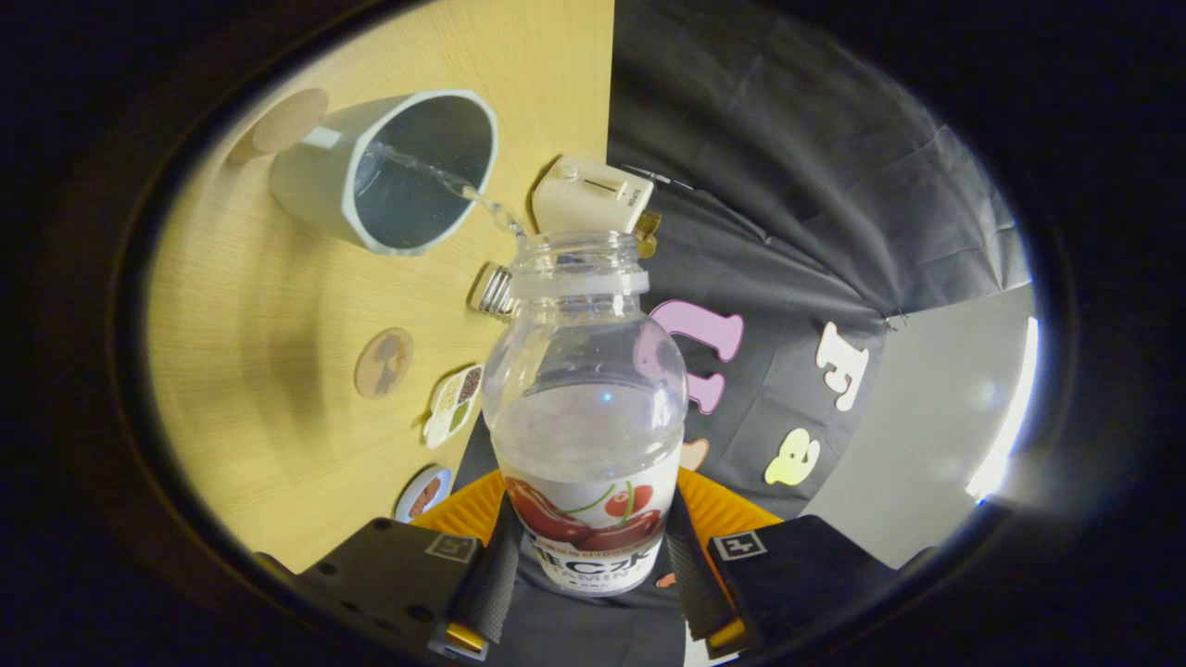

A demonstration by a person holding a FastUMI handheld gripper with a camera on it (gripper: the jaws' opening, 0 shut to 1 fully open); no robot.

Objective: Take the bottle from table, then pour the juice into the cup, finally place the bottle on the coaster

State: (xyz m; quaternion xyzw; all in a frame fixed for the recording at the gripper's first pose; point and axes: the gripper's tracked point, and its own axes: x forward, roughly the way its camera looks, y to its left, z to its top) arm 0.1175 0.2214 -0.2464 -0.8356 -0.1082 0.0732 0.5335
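My gripper (pixel 586 547) is shut on a clear plastic bottle (pixel 584 408) with a cherry label, both fingers pressing its lower body. The bottle is tipped over with its open mouth toward a pale grey-green cup (pixel 389 176) standing on the wooden table (pixel 259 315). A thin clear stream (pixel 463 190) runs from the bottle mouth into the cup, where liquid pools. The bottle is about half full. A round cork coaster (pixel 384 362) lies on the table between the cup and my fingers. Another round cork coaster (pixel 289 120) lies beyond the cup.
A cream box-shaped device (pixel 593 195) sits at the table edge beyond the bottle mouth. A small ribbed cap (pixel 494 292) lies beside the bottle neck. A printed card (pixel 454 405) and a small round dish (pixel 424 493) rest near the table edge. The booth cloth hangs past the edge.
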